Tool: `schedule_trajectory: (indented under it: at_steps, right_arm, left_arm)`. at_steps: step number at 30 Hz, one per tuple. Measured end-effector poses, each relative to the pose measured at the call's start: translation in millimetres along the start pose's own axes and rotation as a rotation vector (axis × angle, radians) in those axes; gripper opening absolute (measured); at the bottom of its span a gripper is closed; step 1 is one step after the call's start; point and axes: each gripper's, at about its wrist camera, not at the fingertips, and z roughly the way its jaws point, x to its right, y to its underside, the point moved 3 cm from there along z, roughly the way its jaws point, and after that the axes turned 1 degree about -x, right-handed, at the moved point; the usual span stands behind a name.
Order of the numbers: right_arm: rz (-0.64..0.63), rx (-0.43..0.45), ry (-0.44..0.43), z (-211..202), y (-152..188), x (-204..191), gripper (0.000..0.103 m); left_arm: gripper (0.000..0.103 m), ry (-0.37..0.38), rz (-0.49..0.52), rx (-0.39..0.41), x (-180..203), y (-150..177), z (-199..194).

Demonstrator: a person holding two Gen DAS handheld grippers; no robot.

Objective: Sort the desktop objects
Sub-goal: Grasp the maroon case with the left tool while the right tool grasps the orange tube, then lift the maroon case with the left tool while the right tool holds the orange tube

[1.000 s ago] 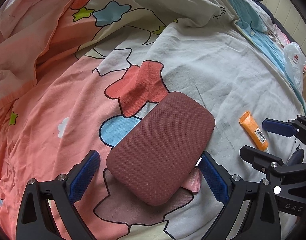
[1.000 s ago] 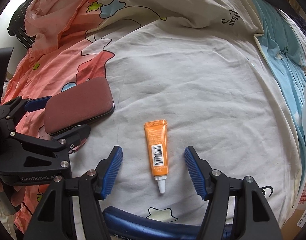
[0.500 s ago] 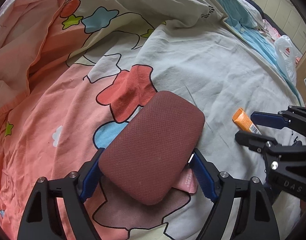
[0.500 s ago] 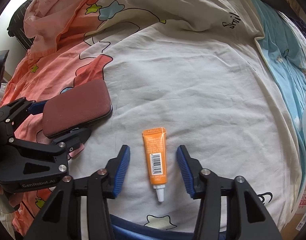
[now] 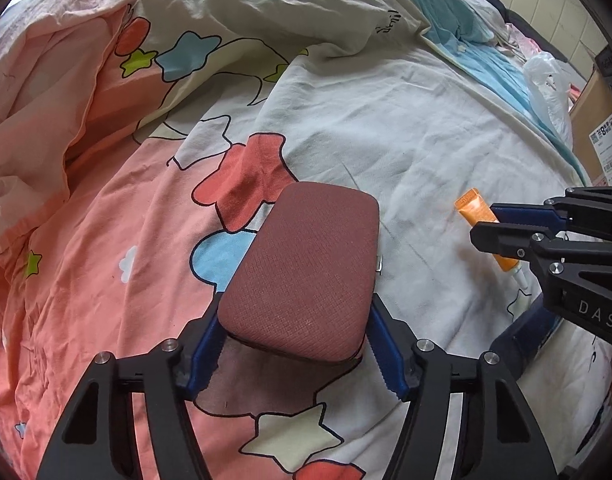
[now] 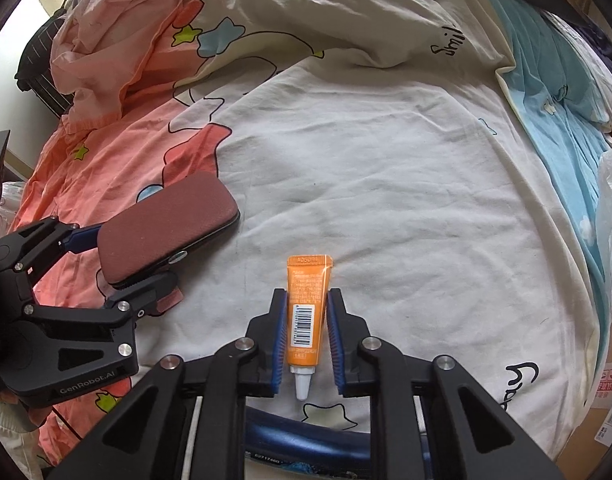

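Orange tube [image 6: 308, 312], pinched between the right gripper [image 6: 306, 332] pads on the white bedsheet [image 6: 386, 200], and maroon case [image 5: 306, 272], clamped near-end by the left gripper [image 5: 298, 344] farther left, indicate the grasp step; the next move likely calls for lifting each clear.

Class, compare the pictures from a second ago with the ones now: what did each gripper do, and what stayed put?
The left gripper closed its jaws onto the maroon case and tilted its far end up off the bedspread. The right gripper narrowed its jaws from wide open until they clamp the orange tube. The tube lies where it was, nozzle toward the camera. The bedding is unchanged.
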Motion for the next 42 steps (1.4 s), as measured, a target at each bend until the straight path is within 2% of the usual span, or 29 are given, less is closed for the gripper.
schedule_trajectory:
  at_steps: [6, 8, 9, 15, 20, 22, 24, 32, 38, 42]
  right_arm:
    - [0.000, 0.006, -0.006, -7, -2, 2, 0.018]
    - [0.000, 0.003, -0.007, -2, -3, 0, 0.018]
    - [0.001, 0.001, -0.008, 1, -4, 0, 0.018]
    - [0.001, -0.006, -0.008, 5, -2, 3, 0.018]
    - [0.006, 0.002, -0.006, 5, -3, 4, 0.018]
    - [0.008, 0.000, -0.007, 5, -2, 5, 0.018]
    - [0.008, -0.002, -0.008, 2, 0, 6, 0.018]
    - [0.017, 0.004, -0.014, 2, -2, 7, 0.018]
    - [0.011, 0.008, -0.014, -5, -6, 3, 0.018]
    - [0.006, 0.022, -0.016, -22, -5, -4, 0.018]
  left_arm:
    - [0.064, -0.010, 0.011, -0.027, 2, 0, 5]
    - [0.076, -0.014, 0.002, -0.036, 1, -1, 11]
    - [0.088, -0.016, -0.002, -0.036, 1, -1, 13]
    - [0.100, -0.011, -0.012, -0.016, 3, -11, 17]
    - [0.099, 0.008, -0.035, -0.020, 3, -20, 25]
    - [0.078, 0.012, -0.038, -0.028, 3, -22, 28]
    - [0.074, 0.014, -0.036, -0.042, 2, -21, 30]
    - [0.072, 0.020, -0.037, -0.062, -1, -15, 24]
    - [0.071, 0.005, -0.018, -0.058, 0, -5, 0]
    - [0.067, -0.003, -0.015, -0.059, 3, 3, -20]
